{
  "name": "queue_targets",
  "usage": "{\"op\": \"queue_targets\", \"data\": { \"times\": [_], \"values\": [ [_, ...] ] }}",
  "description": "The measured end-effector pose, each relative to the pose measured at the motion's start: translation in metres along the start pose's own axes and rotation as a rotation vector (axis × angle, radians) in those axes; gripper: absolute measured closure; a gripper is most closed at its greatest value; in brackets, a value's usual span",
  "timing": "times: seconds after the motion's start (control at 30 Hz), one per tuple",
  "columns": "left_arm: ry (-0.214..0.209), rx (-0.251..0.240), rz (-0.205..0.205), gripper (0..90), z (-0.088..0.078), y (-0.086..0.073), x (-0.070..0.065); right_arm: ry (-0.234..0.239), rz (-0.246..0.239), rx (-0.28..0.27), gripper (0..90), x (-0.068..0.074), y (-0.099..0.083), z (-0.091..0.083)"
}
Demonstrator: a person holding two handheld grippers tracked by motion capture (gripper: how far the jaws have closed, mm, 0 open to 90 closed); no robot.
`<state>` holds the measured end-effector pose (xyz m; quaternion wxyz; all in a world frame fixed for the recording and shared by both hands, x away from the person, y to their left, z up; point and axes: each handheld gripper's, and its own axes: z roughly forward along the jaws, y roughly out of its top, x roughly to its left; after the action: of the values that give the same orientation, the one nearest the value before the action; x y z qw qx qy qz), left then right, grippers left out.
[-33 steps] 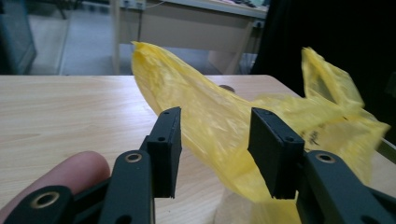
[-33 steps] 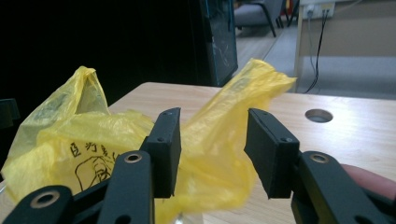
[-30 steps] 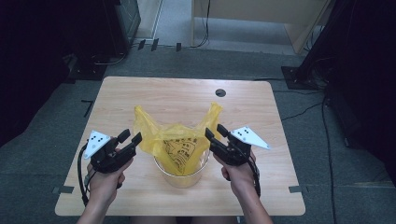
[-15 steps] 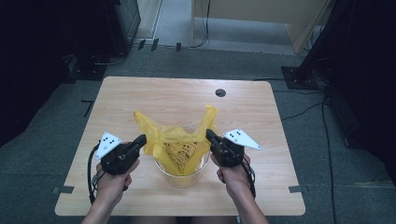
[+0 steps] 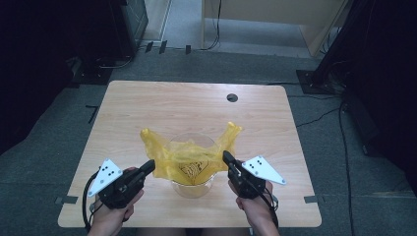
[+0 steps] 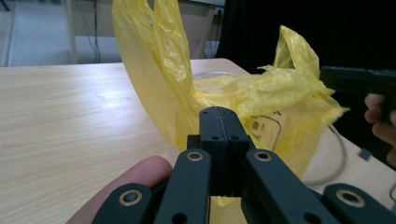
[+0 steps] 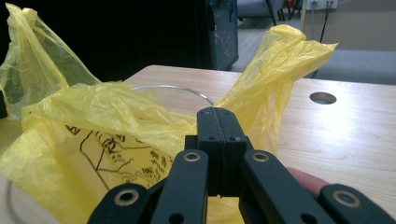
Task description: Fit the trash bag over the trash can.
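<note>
Both hand-held grippers, left (image 5: 149, 166) and right (image 5: 227, 158), have just clamped onto the yellow bag's (image 5: 189, 156) edges and drawn nearer the tabletop's (image 5: 147, 108) front edge; the bag lines the clear bucket (image 5: 193, 187), apparently being fitted.

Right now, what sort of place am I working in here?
Probably an office or lab workroom, not a kitchen: a plain wooden desk with a cable hole, grey carpet with cables trailing across it, and dark equipment stands around the edges.
</note>
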<state>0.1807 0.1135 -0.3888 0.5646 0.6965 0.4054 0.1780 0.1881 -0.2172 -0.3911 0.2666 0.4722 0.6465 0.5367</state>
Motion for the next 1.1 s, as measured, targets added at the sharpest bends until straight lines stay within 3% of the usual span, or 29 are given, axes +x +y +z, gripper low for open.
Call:
{"op": "queue_targets", "data": {
  "times": [0.17, 0.33, 0.43, 0.6, 0.67, 0.8, 0.93, 0.97, 1.03, 1.1],
  "values": [
    [-0.001, 0.068, 0.039, 90.0, 0.002, -0.017, 0.0, -0.009, -0.043, 0.009, 90.0, 0.004, -0.009, -0.01],
    [-0.06, 0.107, 0.038, 90.0, 0.0, -0.025, 0.0, 0.008, -0.046, 0.037, 90.0, 0.008, -0.02, -0.017],
    [-0.051, 0.127, 0.036, 90.0, 0.001, -0.028, 0.002, 0.01, -0.075, 0.045, 90.0, 0.011, -0.026, -0.02],
    [0.02, 0.183, 0.056, 90.0, 0.012, -0.04, 0.006, -0.035, -0.11, 0.066, 90.0, 0.008, -0.034, -0.013],
    [0.034, 0.18, 0.057, 90.0, 0.014, -0.042, 0.008, -0.059, -0.141, 0.074, 90.0, 0.007, -0.038, -0.009],
    [0.037, 0.173, 0.054, 90.0, 0.013, -0.04, 0.012, -0.055, -0.13, 0.09, 90.0, 0.004, -0.041, -0.005],
    [-0.004, 0.174, 0.062, 89.7, 0.01, -0.041, 0.014, -0.047, -0.141, 0.102, 90.0, 0.005, -0.043, -0.006],
    [-0.028, 0.175, 0.061, 85.4, 0.009, -0.041, 0.015, -0.039, -0.137, 0.105, 89.6, 0.005, -0.043, -0.007],
    [-0.071, 0.165, 0.067, 72.4, 0.005, -0.039, 0.017, -0.019, -0.129, 0.094, 78.9, 0.003, -0.042, -0.008],
    [-0.078, 0.129, 0.064, 59.0, 0.0, -0.034, 0.019, 0.022, -0.12, 0.065, 69.1, -0.001, -0.038, -0.013]
  ]
}}
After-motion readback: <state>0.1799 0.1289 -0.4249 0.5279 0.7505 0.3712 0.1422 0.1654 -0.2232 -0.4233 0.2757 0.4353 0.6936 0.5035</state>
